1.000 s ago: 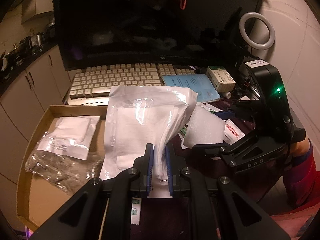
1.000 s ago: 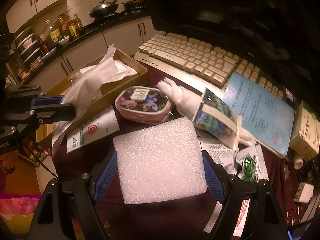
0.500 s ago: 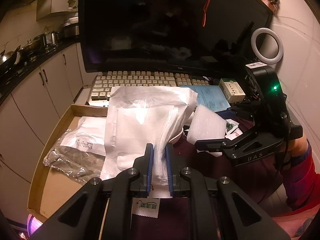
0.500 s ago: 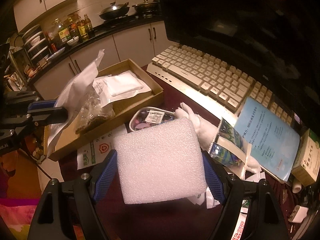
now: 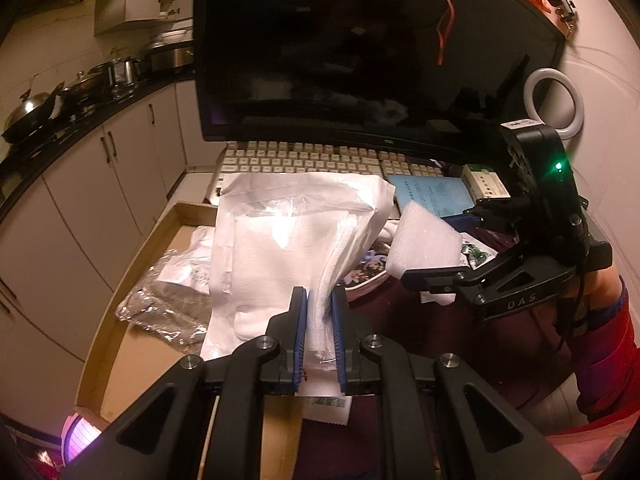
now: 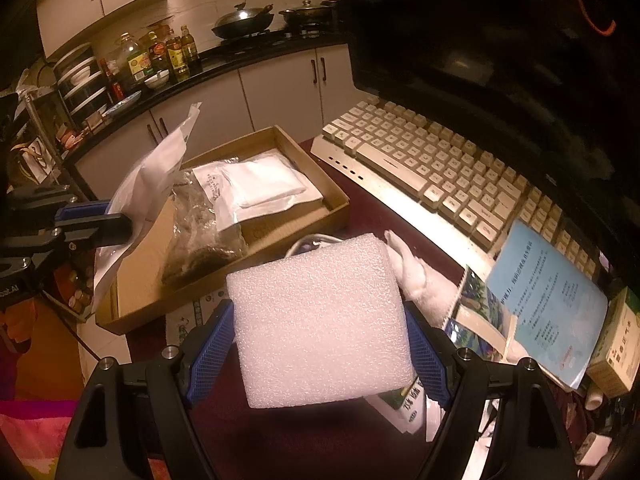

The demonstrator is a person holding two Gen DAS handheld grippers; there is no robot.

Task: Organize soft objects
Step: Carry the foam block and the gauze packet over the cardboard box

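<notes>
Cardboard tray point(image 6: 336, 204) holds two bagged items (one white cloth point(image 6: 260, 184), one dark point(image 6: 200, 240)). Left gripper point(image 5: 319, 320) pinches a bagged white cloth point(image 5: 288, 248) above it; right gripper point(image 6: 320, 344) clamps a foam block point(image 6: 320, 320) over the tabletop point(image 6: 304, 440).

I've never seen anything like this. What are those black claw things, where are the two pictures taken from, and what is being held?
No robot here: a person holds a two-finger tool in each hand, each carrying a camera looking along its fingers. One picture comes from the left gripper, shut on a white plastic bag of folded cloth. The other comes from the right gripper, shut on a white foam block. Below lie a cardboard box with packets inside, a keyboard and a blue leaflet.
</notes>
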